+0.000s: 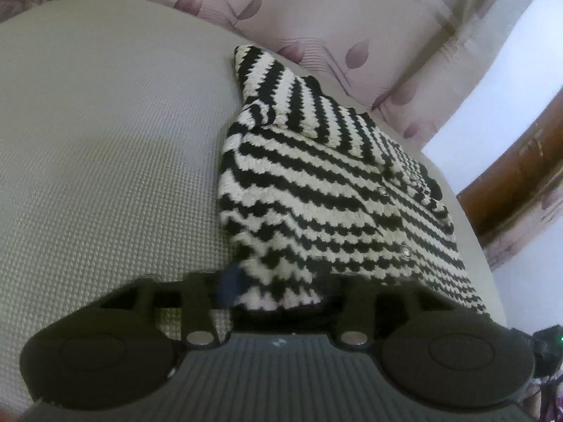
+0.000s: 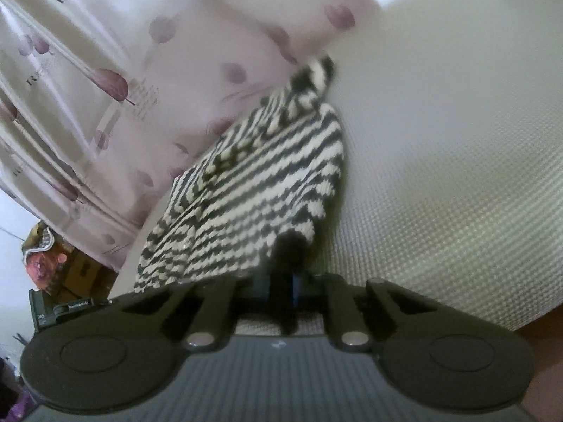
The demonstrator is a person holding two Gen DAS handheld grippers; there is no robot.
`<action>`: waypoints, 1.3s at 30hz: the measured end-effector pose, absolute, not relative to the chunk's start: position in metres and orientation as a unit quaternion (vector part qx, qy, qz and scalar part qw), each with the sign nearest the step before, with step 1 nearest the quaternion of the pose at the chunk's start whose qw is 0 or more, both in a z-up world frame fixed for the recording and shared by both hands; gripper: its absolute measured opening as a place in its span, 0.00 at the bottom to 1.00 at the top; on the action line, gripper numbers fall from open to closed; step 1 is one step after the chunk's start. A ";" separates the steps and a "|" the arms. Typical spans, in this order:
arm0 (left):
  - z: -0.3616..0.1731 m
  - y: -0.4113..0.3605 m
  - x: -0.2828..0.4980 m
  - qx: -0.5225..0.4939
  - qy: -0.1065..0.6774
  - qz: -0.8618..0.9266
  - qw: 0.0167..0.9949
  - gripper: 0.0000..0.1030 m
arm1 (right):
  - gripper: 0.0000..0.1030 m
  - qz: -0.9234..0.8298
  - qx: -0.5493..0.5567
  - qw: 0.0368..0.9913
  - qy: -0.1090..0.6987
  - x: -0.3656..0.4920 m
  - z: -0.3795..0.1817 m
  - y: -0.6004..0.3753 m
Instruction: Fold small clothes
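Observation:
A small black-and-white striped knitted cardigan (image 1: 316, 190) with small buttons lies on a beige textured surface (image 1: 105, 161), one sleeve pointing away. My left gripper (image 1: 278, 292) is shut on the cardigan's near hem corner, which bunches between the fingers. In the right wrist view the same cardigan (image 2: 253, 190) is lifted and draped, blurred. My right gripper (image 2: 285, 274) is shut on its other near corner, with dark fabric pinched between the fingers.
A pink floral curtain (image 1: 352, 17) hangs just behind the surface; it also shows in the right wrist view (image 2: 105, 88). A brown wooden frame (image 1: 520, 176) is at the right. Bags and clutter (image 2: 45, 256) sit at the lower left of the right wrist view.

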State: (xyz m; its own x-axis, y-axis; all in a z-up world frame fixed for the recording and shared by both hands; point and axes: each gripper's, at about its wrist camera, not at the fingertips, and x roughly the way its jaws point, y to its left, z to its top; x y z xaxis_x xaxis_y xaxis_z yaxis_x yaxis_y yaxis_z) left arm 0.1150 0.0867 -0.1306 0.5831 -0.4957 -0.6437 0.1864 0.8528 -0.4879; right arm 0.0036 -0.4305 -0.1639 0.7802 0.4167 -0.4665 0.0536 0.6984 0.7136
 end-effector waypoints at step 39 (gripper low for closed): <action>-0.101 0.054 0.092 -0.096 0.331 -0.192 0.919 0.14 | 0.09 0.152 0.437 0.855 0.234 0.007 -0.137 -0.433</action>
